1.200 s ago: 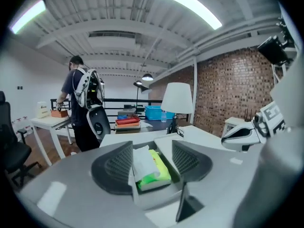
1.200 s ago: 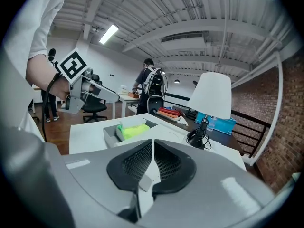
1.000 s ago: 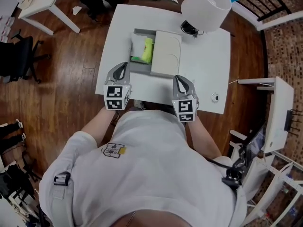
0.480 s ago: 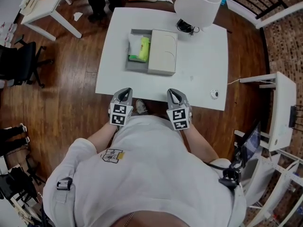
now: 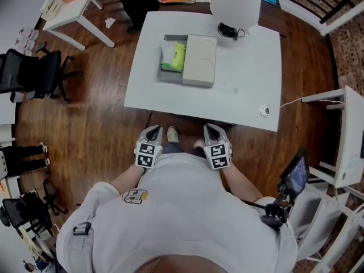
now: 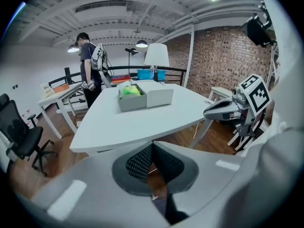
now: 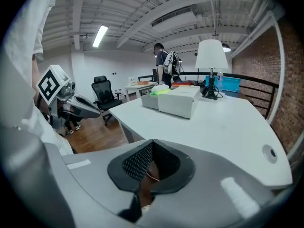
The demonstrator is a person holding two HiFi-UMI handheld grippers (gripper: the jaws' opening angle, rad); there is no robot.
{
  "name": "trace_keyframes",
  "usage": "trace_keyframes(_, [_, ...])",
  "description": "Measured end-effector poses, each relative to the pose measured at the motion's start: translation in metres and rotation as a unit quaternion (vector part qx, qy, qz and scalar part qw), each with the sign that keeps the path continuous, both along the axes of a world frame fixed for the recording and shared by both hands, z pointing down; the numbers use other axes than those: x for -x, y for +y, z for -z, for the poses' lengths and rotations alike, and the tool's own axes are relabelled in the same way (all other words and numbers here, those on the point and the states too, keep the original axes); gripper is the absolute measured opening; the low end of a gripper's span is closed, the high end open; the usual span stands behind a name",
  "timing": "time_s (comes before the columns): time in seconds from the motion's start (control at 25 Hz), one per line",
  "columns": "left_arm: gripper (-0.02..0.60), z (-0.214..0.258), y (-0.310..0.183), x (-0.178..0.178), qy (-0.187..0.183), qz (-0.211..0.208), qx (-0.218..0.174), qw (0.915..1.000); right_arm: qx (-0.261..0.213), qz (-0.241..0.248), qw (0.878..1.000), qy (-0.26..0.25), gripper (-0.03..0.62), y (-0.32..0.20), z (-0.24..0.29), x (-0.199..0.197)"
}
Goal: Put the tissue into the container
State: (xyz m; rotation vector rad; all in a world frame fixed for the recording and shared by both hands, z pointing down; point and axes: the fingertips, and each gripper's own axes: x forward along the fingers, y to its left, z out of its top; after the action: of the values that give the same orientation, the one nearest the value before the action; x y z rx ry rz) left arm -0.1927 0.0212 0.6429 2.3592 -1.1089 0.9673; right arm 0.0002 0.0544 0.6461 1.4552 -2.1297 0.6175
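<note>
A grey open container [image 5: 168, 73] stands on the far part of the white table [image 5: 239, 90]. A green and white tissue pack [image 5: 173, 57] lies inside it, and a white box-like lid [image 5: 200, 67] rests against its right side. My left gripper [image 5: 152, 131] and right gripper [image 5: 211, 129] are both shut and empty. They hang close to the body, short of the table's near edge. The container [image 6: 131, 100] with the tissue [image 6: 130, 90] lies far ahead of the left gripper [image 6: 152, 147]. It [image 7: 151, 100] is equally far from the right gripper [image 7: 151, 148].
A white lamp [image 5: 236, 3] stands at the table's far edge. A small round fitting [image 5: 264, 110] with a cable sits near the right front corner. Black office chairs [image 5: 34, 75], a second white table [image 5: 74, 4] and a standing person [image 6: 90, 65] are at the left and back.
Both grippers have drawn back from the table's front edge toward the body, and the table now lies farther off. Both stayed shut and empty.
</note>
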Motion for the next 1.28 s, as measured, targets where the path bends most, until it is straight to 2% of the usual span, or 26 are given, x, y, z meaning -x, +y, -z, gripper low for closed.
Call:
trace_keyframes(0.16, [0.0,-0.005,0.005,0.011,0.009,-0.018,0.007,0.9998,0.002,-0.008,1.0,0.008,0.0,0.015,0.003,0.013])
trace_keyframes(0.4, [0.0,-0.023,0.008,0.013,0.011,-0.104,0.018,0.9943,0.025,-0.052,0.998,0.027,0.0,0.027,-0.002,0.014])
trace_keyframes(0.72, [0.0,-0.037,0.009,0.028,0.021,-0.156,0.026,0.9873,0.032,-0.072,0.996,0.052,0.0,0.047,0.001,0.041])
trace_keyframes(0.88, [0.0,-0.037,0.015,0.048,0.031,-0.16,0.024,0.9864,0.031,-0.07,0.995,0.062,0.0,0.051,-0.001,0.066])
trace_keyframes(1.28, [0.0,-0.042,0.022,0.062,0.031,-0.146,0.026,0.9885,0.03,-0.065,0.995,0.066,0.0,0.054,-0.002,0.074])
